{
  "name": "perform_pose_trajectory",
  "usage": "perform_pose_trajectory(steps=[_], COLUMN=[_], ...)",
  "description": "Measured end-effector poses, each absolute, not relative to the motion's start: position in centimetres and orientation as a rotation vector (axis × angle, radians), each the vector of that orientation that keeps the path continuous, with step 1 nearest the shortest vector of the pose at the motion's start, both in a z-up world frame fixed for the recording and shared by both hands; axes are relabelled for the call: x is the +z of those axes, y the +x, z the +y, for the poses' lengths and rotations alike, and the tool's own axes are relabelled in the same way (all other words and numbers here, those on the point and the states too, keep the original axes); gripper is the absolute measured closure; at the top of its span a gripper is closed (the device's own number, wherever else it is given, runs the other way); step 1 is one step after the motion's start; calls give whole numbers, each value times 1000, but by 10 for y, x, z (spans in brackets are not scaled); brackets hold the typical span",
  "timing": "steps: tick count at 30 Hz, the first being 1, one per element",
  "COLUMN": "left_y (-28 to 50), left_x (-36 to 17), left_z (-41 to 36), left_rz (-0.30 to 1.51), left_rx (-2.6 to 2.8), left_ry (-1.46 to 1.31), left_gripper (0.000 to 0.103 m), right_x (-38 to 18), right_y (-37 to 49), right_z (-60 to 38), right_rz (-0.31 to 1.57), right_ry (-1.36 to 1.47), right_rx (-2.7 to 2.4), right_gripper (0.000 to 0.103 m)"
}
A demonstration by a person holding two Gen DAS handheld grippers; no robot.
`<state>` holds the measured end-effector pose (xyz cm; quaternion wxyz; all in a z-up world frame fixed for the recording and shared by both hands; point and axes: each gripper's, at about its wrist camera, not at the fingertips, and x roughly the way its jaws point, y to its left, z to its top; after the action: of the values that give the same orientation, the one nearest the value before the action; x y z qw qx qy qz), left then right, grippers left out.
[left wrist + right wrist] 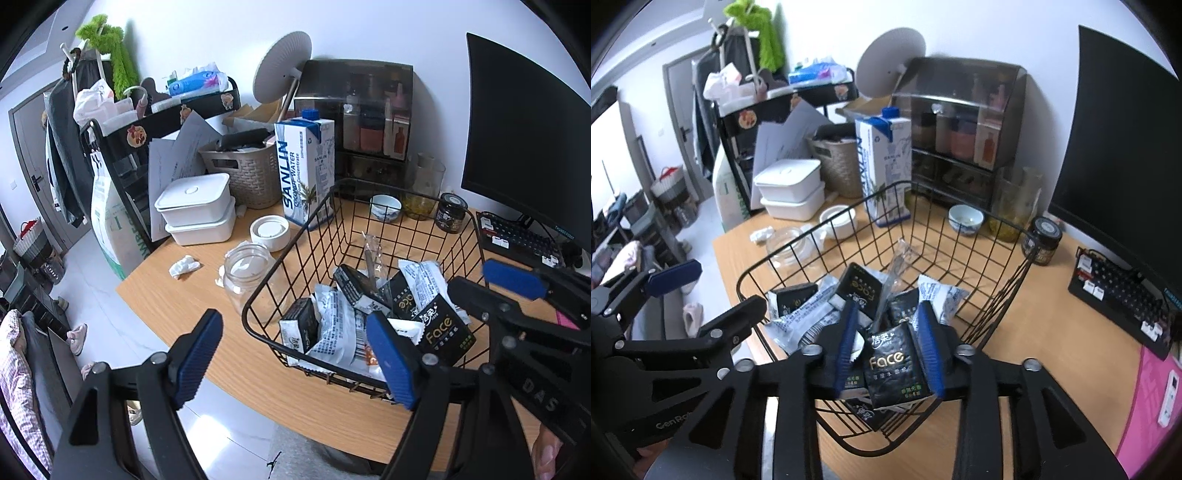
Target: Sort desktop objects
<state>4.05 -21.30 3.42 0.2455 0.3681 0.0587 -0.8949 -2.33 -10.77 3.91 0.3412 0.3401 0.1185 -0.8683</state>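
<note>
Black wire basket [960, 258] on the light wooden desk [1052, 332], half filled with black "Face" tissue packs and white foil sachets [332, 325]. Right gripper [892, 347] over the basket's near rim, blue pads apart, one black "Face" tissue pack [892, 365] between them; cannot tell whether the pads touch it, no squeeze visible. Left gripper [295, 354] at the basket's near left corner, jaws wide apart, nothing between them but desk and wire rim. Outside the basket: clear glass jar [251, 273] just beside its left wall, white round lid [269, 230] behind the jar, crumpled white tissue [184, 266] further left, tall blue-and-white "Sanlin" carton [304, 166] touching the far corner.
</note>
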Motion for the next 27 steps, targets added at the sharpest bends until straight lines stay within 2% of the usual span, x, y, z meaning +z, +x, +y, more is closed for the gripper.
perform_pose_trajectory(steps=[4, 5, 19, 27], left_y=[42, 42, 61, 68], left_x=[34, 34, 29, 31], left_z=[-215, -216, -195, -184], left_rz=[173, 179, 141, 140], left_rx=[-2438, -2438, -2437, -2453], left_ry=[1012, 1017, 1046, 1040], left_gripper=[20, 20, 20, 20], right_x=[43, 44, 16, 28], right_y=[-17, -14, 23, 37], right_z=[-100, -98, -25, -12], right_rz=[304, 304, 264, 230], right_ry=[851, 845, 869, 825], right_rx=[-2268, -2274, -2332, -2318], right_gripper=[45, 45, 44, 44])
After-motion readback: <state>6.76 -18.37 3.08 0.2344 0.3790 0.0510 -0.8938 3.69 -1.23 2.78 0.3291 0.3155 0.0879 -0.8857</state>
